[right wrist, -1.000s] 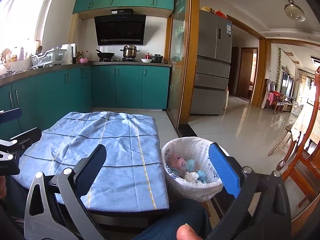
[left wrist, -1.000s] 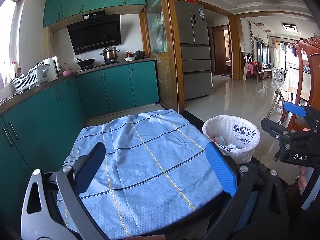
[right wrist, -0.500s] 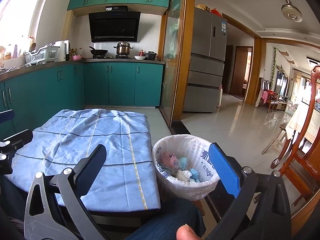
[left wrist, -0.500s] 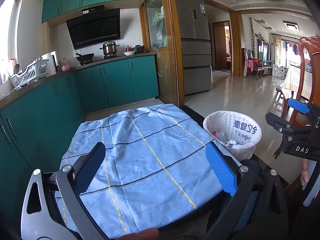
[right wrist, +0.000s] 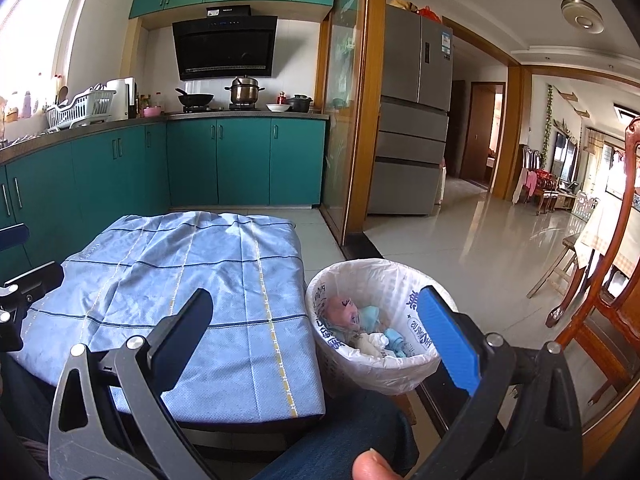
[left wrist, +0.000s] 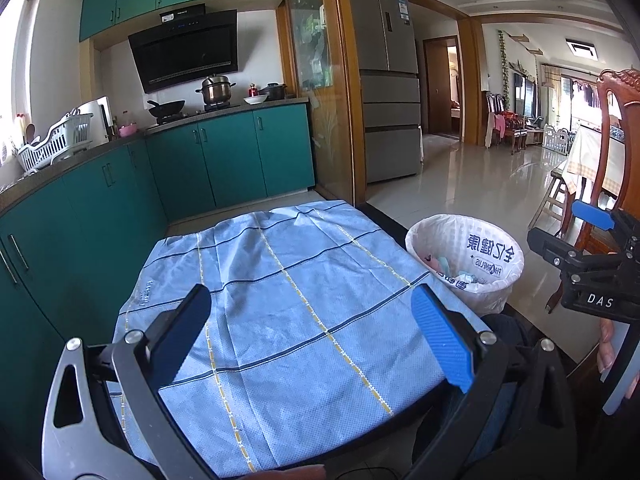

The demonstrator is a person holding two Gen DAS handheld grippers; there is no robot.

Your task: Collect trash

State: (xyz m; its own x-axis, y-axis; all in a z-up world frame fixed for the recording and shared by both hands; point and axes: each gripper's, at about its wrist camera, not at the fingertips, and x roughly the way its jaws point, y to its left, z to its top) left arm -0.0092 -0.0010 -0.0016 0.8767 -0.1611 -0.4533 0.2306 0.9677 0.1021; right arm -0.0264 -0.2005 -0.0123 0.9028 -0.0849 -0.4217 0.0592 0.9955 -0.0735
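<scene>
Right wrist: lined bin (right wrist: 362,280) of crumpled trash (right wrist: 360,326); both grippers wide apart, empty.

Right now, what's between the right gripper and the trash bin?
Nothing: the right wrist view shows the right gripper, jaws open, with a clear gap to the lined trash bin beside the cloth-covered table.

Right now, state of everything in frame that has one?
left gripper: open, holding nothing
right gripper: open, holding nothing
trash basket: upright beside the table, white liner fitted
trash: pink, blue and white pieces lying inside the basket
tablecloth: spread flat over the table, nothing on it
lower cabinets: doors shut
</scene>
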